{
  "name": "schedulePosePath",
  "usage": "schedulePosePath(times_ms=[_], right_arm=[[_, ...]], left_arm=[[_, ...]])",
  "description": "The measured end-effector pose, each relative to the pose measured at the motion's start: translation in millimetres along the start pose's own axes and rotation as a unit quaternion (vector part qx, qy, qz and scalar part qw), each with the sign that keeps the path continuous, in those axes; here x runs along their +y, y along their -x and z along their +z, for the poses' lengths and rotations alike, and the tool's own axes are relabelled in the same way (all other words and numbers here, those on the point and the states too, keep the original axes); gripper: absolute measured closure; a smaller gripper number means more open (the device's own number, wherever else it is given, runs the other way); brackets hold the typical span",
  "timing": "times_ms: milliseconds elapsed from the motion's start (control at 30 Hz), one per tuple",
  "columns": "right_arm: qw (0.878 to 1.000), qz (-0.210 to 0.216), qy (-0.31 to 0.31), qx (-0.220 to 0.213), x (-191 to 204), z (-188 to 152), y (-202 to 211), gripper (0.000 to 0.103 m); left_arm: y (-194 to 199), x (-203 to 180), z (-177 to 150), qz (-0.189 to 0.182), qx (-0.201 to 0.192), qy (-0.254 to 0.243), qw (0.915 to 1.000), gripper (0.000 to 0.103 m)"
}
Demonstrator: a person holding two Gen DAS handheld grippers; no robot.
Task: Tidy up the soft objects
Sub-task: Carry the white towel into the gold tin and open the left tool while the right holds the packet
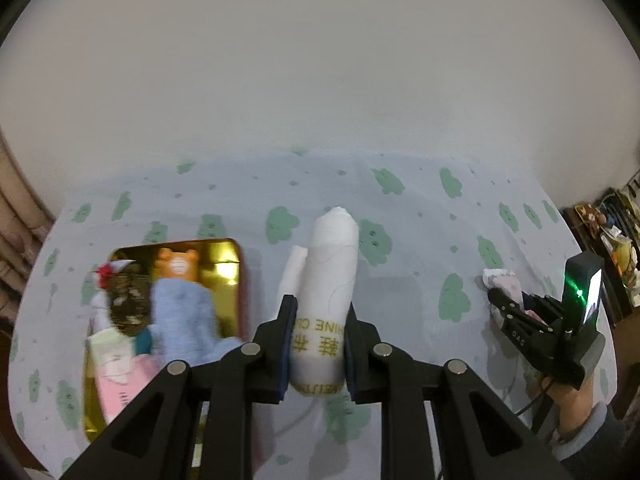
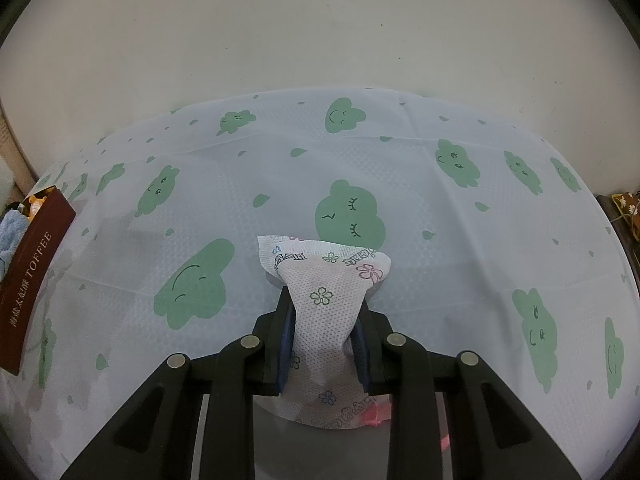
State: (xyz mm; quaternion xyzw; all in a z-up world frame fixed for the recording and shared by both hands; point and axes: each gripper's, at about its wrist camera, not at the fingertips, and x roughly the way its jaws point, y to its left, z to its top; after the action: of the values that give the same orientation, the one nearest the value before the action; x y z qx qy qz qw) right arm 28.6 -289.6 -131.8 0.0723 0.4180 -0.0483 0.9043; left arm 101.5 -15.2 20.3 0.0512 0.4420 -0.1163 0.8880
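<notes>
The left gripper (image 1: 318,344) has its jaws clamped on a rolled white cloth (image 1: 326,300) held above the desk (image 1: 400,248); a loose fold could snag the gold tin (image 1: 236,264) just left of the jaws. The right gripper (image 2: 324,344) pinches a floral packet (image 2: 324,292), with open desk ahead.

Black tongs (image 1: 316,344), blue pads, grey sleeve (image 1: 596,420)
</notes>
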Motion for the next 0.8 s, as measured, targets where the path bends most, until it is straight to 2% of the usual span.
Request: schedulePosePath(times_ms=[267, 500, 800], right_arm=[[1.000, 0.001, -0.001, 0.000, 0, 0, 0, 0.076], [1.000, 0.000, 0.000, 0.000, -1, 1, 0, 0.076], [1.000, -0.001, 0.001, 0.000, -1, 1, 0, 0.077]], left_arm=[[27, 56, 3, 0.057, -0.024, 0.025, 0.9978, 0.082], [23, 106, 6, 0.119, -0.023, 0.045, 0.9917, 0.082], [-3, 138, -8, 0.135, 0.011, 0.076, 0.9879, 0.082]])
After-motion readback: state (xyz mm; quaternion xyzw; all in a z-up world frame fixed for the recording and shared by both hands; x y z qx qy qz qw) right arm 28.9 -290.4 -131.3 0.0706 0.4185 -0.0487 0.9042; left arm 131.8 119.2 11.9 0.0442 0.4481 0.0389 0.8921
